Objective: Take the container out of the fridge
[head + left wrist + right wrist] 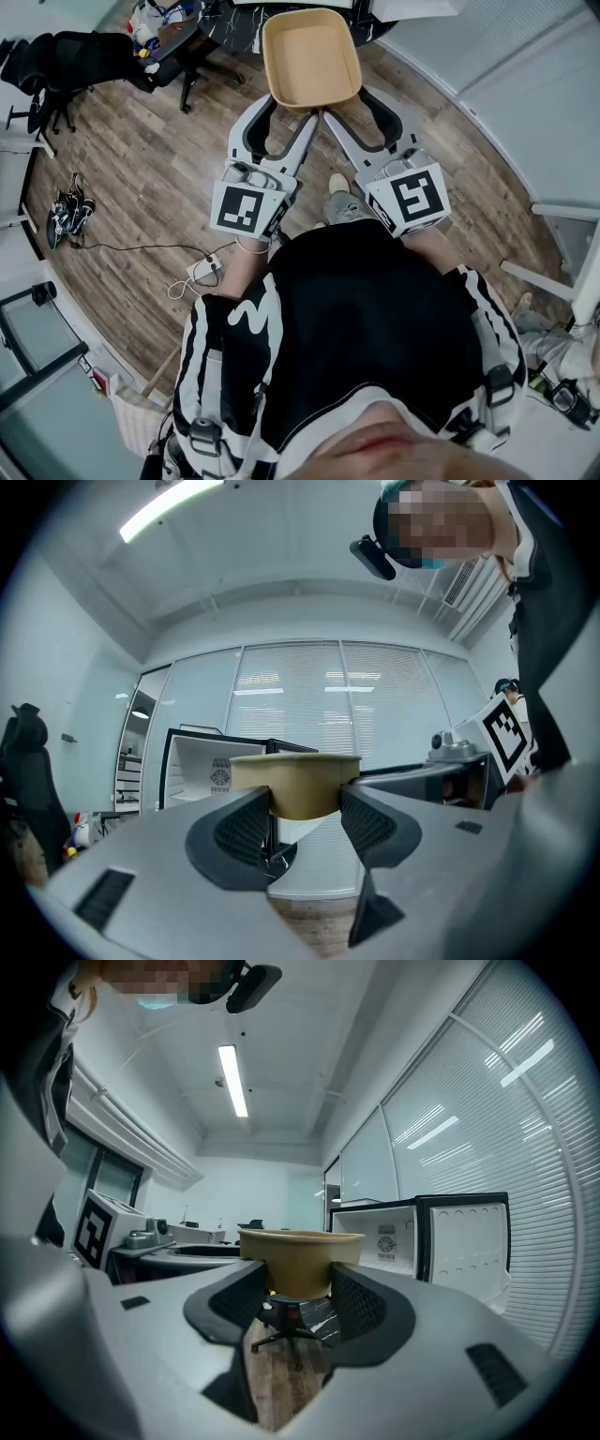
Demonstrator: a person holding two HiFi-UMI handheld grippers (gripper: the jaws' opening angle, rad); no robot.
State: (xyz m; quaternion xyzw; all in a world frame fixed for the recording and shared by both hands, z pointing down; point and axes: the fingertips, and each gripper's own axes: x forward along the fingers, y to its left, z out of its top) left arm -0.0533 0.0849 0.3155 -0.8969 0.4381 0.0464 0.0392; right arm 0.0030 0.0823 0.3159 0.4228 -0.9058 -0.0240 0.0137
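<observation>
L tool (pixel 292 114), R tool (pixel 349 105) grip container (pixel 311 56); gripper views show open fridge (pixel 384 1237).

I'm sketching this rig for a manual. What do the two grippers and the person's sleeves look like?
The left gripper and right gripper match: pale grey bodies, two curved jaws with black textured lining. Each carries a cube bearing black-and-white square markers. The sleeves are black with white stripes.
</observation>
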